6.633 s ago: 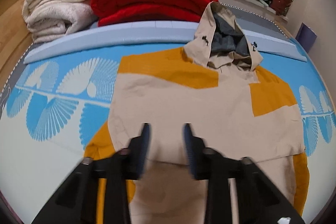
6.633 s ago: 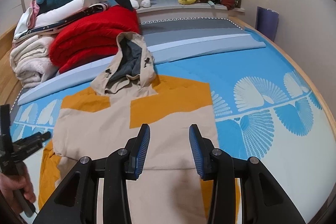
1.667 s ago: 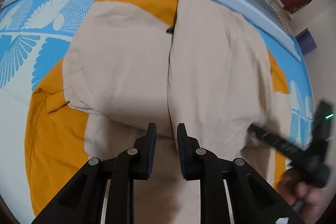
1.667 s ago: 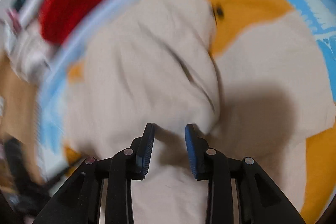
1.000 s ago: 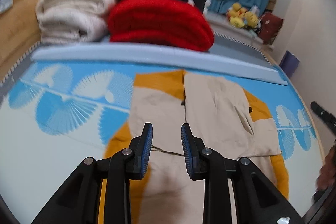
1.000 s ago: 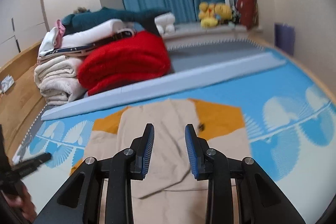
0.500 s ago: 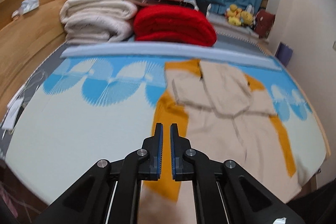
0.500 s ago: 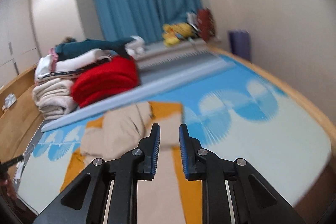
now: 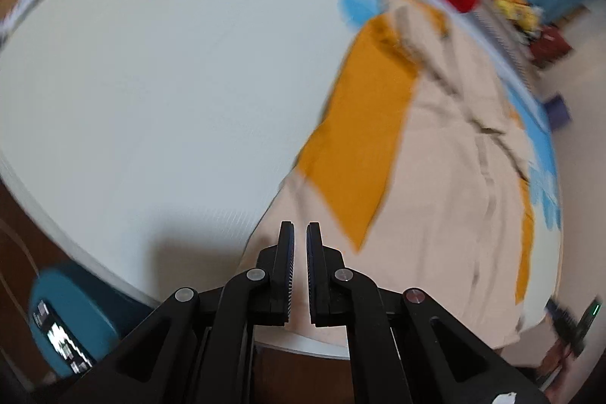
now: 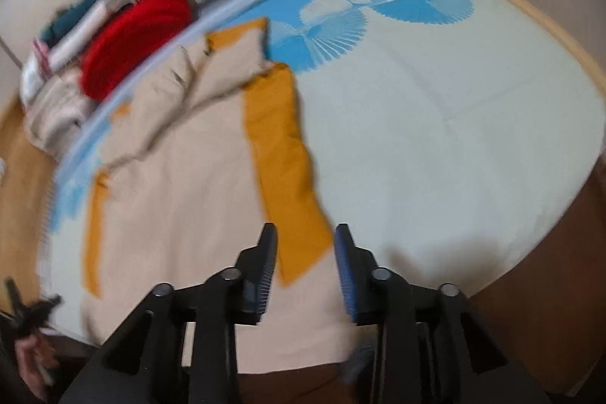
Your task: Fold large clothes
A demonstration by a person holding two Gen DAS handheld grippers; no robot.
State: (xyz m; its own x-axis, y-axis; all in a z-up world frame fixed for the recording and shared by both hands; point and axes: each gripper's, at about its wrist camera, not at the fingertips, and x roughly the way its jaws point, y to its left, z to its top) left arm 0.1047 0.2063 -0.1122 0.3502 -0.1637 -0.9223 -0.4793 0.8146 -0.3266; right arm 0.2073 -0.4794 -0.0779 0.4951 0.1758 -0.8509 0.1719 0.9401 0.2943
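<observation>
My left gripper (image 9: 299,245) is closed and empty over the hem of the jacket (image 9: 447,177) on the bed (image 9: 151,93). My right gripper (image 10: 305,252) is opening above its orange sleeve (image 10: 280,154). I can read no writing.

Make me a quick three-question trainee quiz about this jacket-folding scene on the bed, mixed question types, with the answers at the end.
1. True or false: the hood of the beige and orange jacket sticks out flat past the collar.
2. Multiple choice: which claw has fabric showing in the gap between its fingers? A) the left claw B) the right claw C) neither
3. Fill in: the folded blanket stacked beyond the jacket is coloured ____.

Key
1. False. The hood lies folded down over the jacket's body.
2. B. The right claw is opening with the orange sleeve end seen between its fingers; the left is shut over the hem edge, nothing visibly pinched.
3. Red.
</observation>
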